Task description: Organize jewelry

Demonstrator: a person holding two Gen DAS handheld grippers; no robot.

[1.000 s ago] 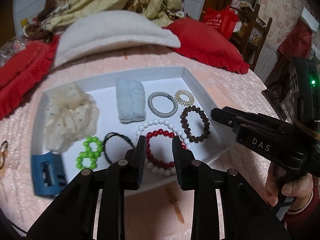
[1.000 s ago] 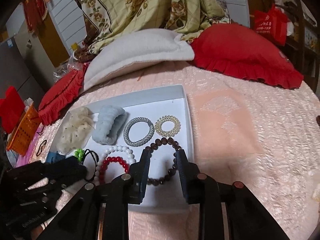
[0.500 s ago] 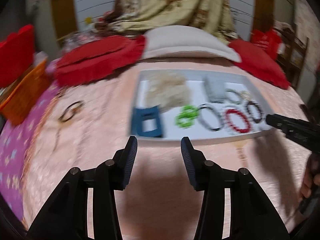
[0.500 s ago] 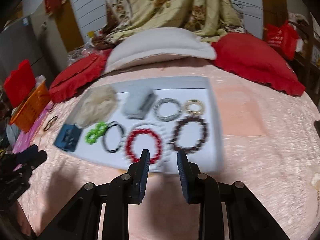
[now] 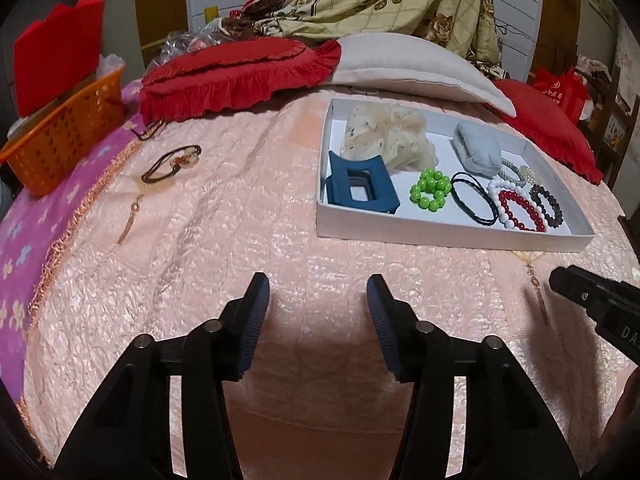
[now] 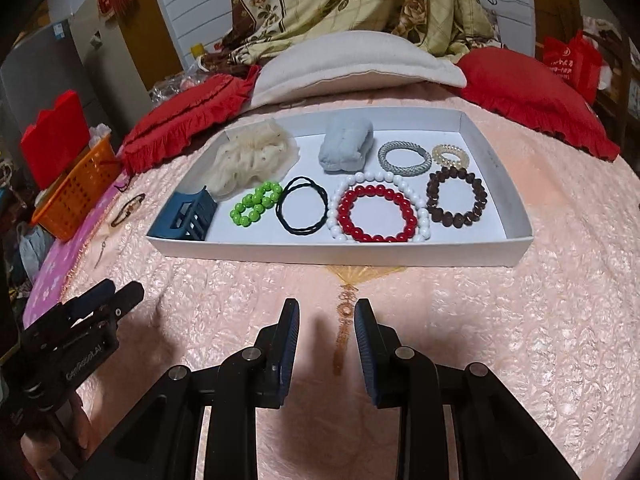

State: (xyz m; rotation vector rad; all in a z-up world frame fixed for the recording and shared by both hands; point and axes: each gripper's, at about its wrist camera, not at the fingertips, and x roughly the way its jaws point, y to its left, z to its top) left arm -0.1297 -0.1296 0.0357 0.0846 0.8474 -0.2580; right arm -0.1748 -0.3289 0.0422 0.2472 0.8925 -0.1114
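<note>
The left gripper (image 5: pixel 316 300), its jaws just opened wider with nothing between them, hangs over the bedspread (image 5: pixel 240 240); the hair tie (image 5: pixel 172 162) lies ahead to its left, the white tray (image 5: pixel 440 236) ahead to its right. The right gripper (image 6: pixel 326 320), slightly parted and empty, sits just before the tray.

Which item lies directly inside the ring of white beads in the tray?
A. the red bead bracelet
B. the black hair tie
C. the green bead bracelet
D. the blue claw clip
A: the red bead bracelet sits nested within the white bead bracelet in the tray.
</note>
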